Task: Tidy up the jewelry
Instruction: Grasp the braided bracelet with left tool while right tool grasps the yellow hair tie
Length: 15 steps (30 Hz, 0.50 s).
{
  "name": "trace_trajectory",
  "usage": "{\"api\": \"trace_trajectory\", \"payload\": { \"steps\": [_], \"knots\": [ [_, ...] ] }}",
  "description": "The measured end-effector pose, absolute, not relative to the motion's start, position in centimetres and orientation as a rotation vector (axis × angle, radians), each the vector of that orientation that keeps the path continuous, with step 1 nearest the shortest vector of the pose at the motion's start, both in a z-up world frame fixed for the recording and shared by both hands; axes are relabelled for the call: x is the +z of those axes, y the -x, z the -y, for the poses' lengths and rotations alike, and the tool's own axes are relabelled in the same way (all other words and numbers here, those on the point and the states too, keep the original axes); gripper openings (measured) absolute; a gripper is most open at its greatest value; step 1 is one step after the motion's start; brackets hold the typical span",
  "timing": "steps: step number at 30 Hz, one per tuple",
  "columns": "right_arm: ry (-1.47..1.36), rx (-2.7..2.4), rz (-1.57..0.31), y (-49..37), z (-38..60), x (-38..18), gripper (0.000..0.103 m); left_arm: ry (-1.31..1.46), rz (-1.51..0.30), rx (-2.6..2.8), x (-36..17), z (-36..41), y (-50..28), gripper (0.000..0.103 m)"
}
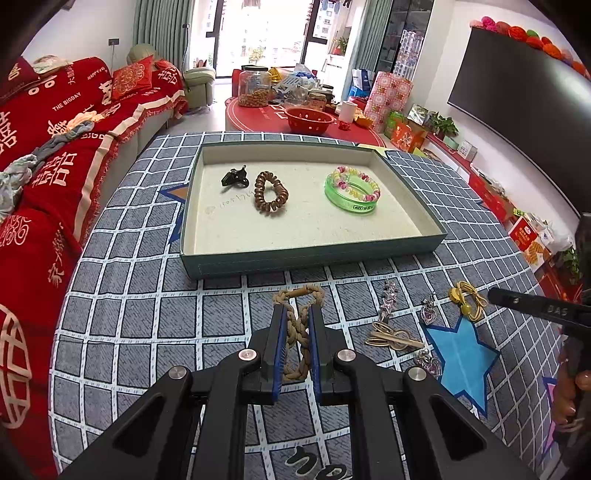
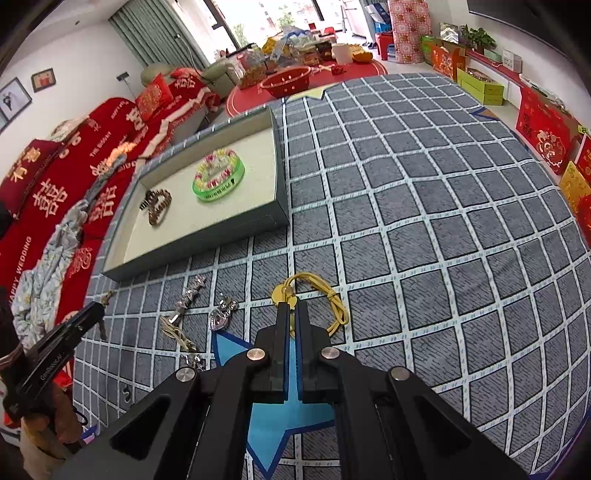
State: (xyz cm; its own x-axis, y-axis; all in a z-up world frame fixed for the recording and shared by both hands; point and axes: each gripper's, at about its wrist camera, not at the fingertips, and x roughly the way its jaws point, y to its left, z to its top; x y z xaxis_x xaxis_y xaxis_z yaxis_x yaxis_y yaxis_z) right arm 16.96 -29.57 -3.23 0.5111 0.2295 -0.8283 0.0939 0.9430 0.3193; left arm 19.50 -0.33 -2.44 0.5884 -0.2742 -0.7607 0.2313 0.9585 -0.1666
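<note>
bright, even daylight comes from the far window (image 1: 266, 33), which is blown out to white; shadows on the checked cloth (image 1: 147, 314) are soft and faint; both fisheye views bend straight lines strongly and darken at the corners; the right view is slightly softer at its edges

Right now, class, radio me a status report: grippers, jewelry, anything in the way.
Left gripper shut on braided cord bracelet. Right gripper shut on yellow cord necklace. Tray ahead, path clear. Silver pieces wait on the cloth.
</note>
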Motion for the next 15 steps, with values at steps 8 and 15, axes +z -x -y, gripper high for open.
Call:
{"api": "trace_trajectory", "payload": {
  "steps": [8, 15],
  "knots": [
    [-0.154, 0.056, -1.078, -19.1, 25.9, -5.7, 0.040, 0.045, -0.895, -0.293, -2.4, 0.2, -19.3, 0.025],
    [0.005, 0.029, -1.084, -19.3, 23.9, -5.6, 0.014, 0.052, -0.896, -0.292, -2.4, -0.1, -19.2, 0.025]
  ]
}}
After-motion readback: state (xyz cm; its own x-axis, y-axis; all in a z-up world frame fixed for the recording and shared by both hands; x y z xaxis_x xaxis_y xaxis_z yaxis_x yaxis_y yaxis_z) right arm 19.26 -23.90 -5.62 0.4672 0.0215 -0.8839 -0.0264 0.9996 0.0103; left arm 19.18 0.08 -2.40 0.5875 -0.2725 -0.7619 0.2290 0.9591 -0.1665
